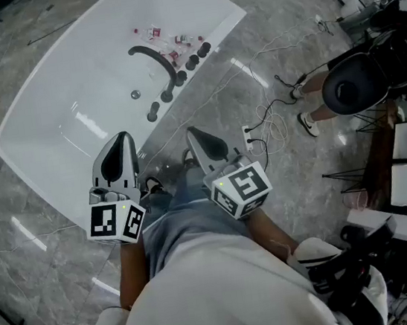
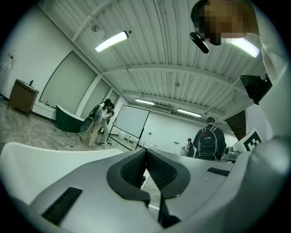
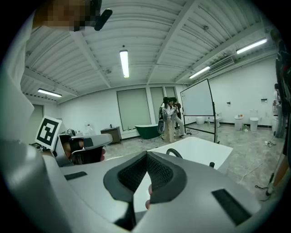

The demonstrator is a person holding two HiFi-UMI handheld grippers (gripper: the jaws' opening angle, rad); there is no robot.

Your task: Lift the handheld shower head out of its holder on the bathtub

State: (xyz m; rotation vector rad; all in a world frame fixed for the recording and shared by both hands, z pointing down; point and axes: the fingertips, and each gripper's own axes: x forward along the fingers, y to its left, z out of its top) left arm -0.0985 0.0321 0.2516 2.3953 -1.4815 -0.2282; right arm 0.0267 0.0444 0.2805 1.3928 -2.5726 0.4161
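A white bathtub (image 1: 50,142) fills the upper left of the head view. A black arched spout (image 1: 152,56) and a row of black fittings (image 1: 177,79) stand on its rim; at this size I cannot tell which fitting is the handheld shower head. Both grippers hover side by side near the tub's front edge, well short of the fittings. My left gripper (image 1: 118,141) is shut with nothing in it. My right gripper (image 1: 193,134) is shut too and holds nothing. The right gripper view shows the tub (image 3: 200,150) and spout (image 3: 174,152) ahead.
Cables (image 1: 268,89) and a power strip (image 1: 249,138) lie on the grey floor right of the tub. A person's shoes (image 1: 309,124), a black chair (image 1: 350,85) and racks crowd the right side. Farther off stand people, a green tub (image 3: 148,129) and a whiteboard (image 3: 198,109).
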